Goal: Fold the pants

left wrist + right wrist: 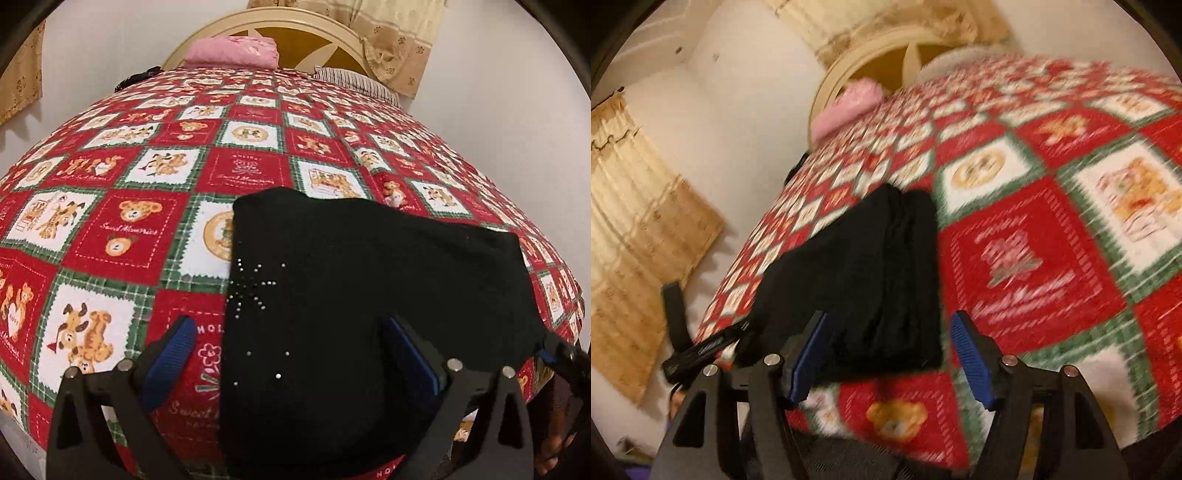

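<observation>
Black pants point(369, 280) lie folded into a thick pad on the red, white and green teddy-bear bedspread point(129, 229), small rhinestones dotting their left part. My left gripper point(291, 358) stands open wide: its left pad hovers over the bedspread beside the pants' left edge, and its right pad is over the black cloth. In the blurred right wrist view the pants point(871, 280) show stacked layers along their right edge. My right gripper point(890, 358) is open, its blue pads on either side of the near right corner without pressing it. The right gripper point(554, 354) also shows at the pants' right corner.
A pink folded cloth point(232, 51) and a striped pillow point(354, 79) lie by the cream headboard point(295, 29) at the far end. Beige curtains point(635, 229) hang on the white wall. The bed's near edge runs just under both grippers. A hand point(554, 443) shows at lower right.
</observation>
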Demonstrator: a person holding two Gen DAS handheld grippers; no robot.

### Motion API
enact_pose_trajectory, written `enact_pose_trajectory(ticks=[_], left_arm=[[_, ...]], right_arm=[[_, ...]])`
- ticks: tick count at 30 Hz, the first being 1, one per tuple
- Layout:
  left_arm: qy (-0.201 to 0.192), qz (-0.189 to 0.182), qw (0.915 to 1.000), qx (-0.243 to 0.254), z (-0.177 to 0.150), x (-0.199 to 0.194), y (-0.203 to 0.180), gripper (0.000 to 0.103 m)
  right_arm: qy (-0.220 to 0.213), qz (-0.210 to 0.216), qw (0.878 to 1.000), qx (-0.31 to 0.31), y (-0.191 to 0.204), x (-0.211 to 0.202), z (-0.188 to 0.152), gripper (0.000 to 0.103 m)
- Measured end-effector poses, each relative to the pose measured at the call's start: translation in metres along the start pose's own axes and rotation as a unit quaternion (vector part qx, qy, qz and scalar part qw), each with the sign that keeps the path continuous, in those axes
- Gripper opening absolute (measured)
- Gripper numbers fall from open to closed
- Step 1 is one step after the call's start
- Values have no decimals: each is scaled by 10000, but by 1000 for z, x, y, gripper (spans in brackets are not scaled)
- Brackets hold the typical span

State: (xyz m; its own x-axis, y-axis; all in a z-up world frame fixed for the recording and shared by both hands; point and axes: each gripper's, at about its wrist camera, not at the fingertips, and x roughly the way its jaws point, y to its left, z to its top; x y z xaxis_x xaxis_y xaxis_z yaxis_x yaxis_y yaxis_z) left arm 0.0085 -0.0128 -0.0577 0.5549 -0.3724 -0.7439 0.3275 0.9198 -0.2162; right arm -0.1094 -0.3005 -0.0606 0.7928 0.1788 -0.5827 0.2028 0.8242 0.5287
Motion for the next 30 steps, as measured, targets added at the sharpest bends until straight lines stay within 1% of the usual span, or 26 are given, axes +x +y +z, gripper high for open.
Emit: enact_pose_trajectory(ticks=[2, 3, 7, 11, 16, 17, 18, 20, 21, 23, 25, 30], left_arm=[[6, -4, 10000, 9, 0, 0, 0, 103], [11, -7, 10000, 8, 0, 0, 0, 103], [27, -14, 10000, -11, 1, 2, 0, 103], [5, 11, 10000, 2, 1, 2, 0, 103], [-5, 40, 10000, 35, 1, 3, -1, 103], [1, 52, 10000, 32, 1, 3, -1, 103], [6, 61, 10000, 32, 1, 4, -2, 103], [12, 73, 10000, 37, 1, 4, -3, 103], [12, 81, 10000, 43, 1, 4, -3, 103], [16, 79, 10000, 39, 1, 4, -3, 103], [27, 77, 10000, 36, 1, 4, -3, 103], [95, 66, 9999, 39, 3, -2, -1, 103]], right_arm=[[53, 90, 9999, 31, 3, 1, -4, 69], [28, 81, 10000, -15, 4, 2, -5, 69], [-167, 365, 9992, -73, 3, 6, -1, 70], [-455, 203, 9984, -272, 6, 14, 7, 70], [-636, 350, 9966, -379, 12, 24, 16, 70], [-639, 320, 9963, -472, 14, 25, 16, 68], [-592, 119, 9957, -707, 19, 29, 13, 67], [-514, -342, 9914, -1150, 28, 35, 6, 54], [-545, -547, 9871, -1403, 32, 36, 2, 53], [-566, -662, 9836, -1577, 34, 35, -2, 48], [-604, -682, 9830, -1597, 33, 35, -2, 45], [-695, -780, 9795, -1725, 32, 34, -8, 44]])
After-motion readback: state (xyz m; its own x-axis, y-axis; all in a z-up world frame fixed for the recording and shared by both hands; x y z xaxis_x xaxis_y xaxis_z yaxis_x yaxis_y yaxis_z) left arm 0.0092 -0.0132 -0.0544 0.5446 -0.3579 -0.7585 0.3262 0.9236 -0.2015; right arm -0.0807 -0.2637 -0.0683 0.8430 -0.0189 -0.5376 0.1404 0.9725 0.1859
